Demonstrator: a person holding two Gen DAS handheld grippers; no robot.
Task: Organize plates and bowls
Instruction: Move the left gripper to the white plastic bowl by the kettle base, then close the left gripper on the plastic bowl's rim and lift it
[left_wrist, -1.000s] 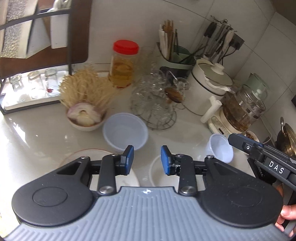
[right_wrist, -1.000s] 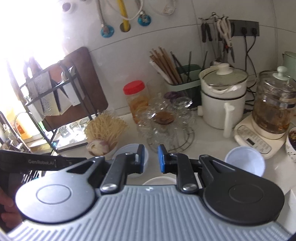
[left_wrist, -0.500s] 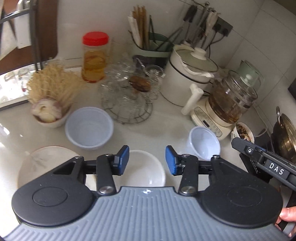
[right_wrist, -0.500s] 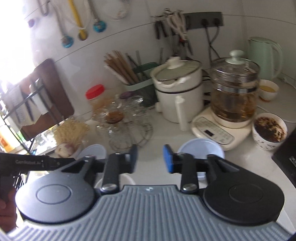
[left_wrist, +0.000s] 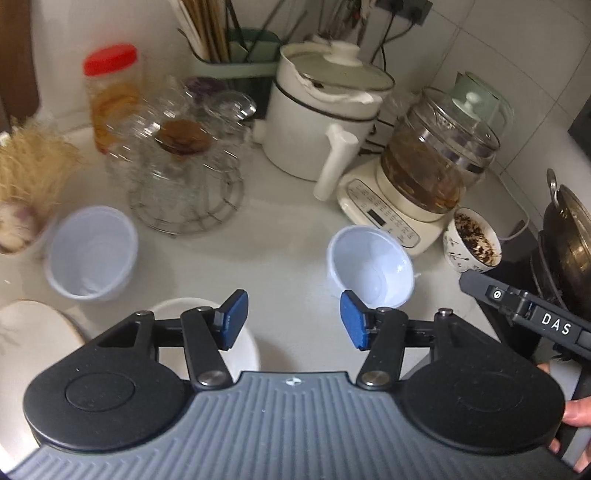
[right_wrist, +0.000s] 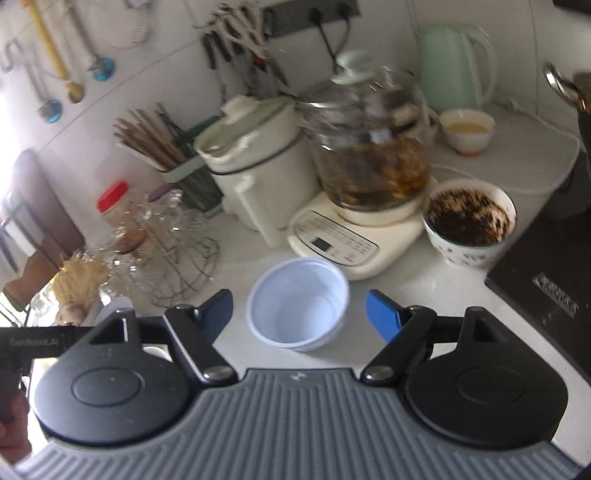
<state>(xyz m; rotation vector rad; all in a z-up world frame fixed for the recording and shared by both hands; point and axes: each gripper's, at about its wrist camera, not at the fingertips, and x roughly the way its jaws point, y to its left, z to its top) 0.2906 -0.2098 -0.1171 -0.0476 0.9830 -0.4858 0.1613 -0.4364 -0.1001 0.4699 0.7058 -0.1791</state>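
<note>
A white plastic bowl (right_wrist: 300, 305) sits on the counter between the open fingers of my right gripper (right_wrist: 300, 316), just beyond the tips; it also shows in the left wrist view (left_wrist: 371, 271). My left gripper (left_wrist: 291, 319) is open and empty above the counter. A second white plastic bowl (left_wrist: 91, 253) stands at the left. A white ceramic bowl (left_wrist: 242, 347) lies under my left finger, and a plate (left_wrist: 33, 339) lies at the lower left.
A glass-cup rack (left_wrist: 184, 173), a white pot (left_wrist: 325, 110), a glass kettle on its base (right_wrist: 369, 166), a bowl of tea dregs (right_wrist: 469, 221), a small bowl with yellow liquid (right_wrist: 466, 130), a red-lidded jar (left_wrist: 110, 92) and a black cooktop (right_wrist: 546, 280) crowd the counter.
Both grippers have swung right along the counter and opened wider. The right gripper has closed in on the right plastic bowl, which now lies between its fingers.
</note>
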